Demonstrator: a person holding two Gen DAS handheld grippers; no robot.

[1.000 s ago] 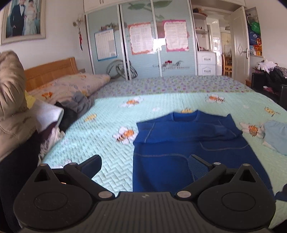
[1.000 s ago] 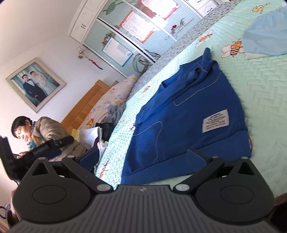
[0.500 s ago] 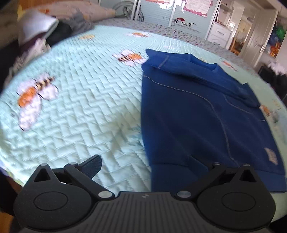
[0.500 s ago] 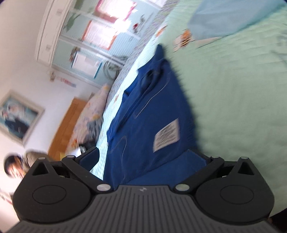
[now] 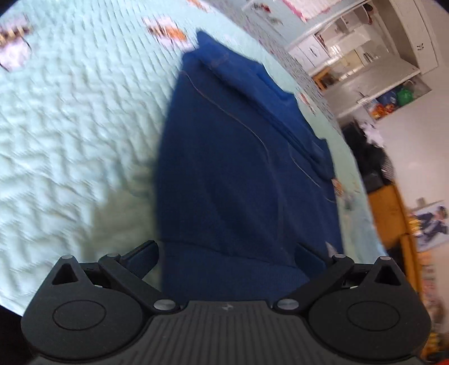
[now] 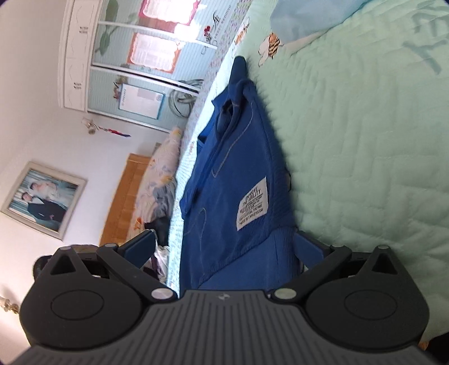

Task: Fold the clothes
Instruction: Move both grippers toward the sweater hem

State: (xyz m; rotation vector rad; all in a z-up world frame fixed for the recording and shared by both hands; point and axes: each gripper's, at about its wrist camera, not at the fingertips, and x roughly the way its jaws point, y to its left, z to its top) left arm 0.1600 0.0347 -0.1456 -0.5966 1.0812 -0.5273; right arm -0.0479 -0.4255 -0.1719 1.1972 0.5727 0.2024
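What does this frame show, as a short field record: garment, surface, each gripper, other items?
garment: blue sweatshirt, lying on the bed, sleeves folded in, white label facing up
surface: pale green quilted bedspread with bee prints
left gripper: open, jaws either side of the hem's left corner
right gripper: open, jaws either side of the hem's right corner
grasp: not yet shut on the cloth
other items: light blue garment farther along the bed
image quality: left view motion-blurred

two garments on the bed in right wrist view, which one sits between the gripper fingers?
The dark blue top with the white label, its hem between the open right gripper. The pale blue garment lies apart at the far edge, untouched.
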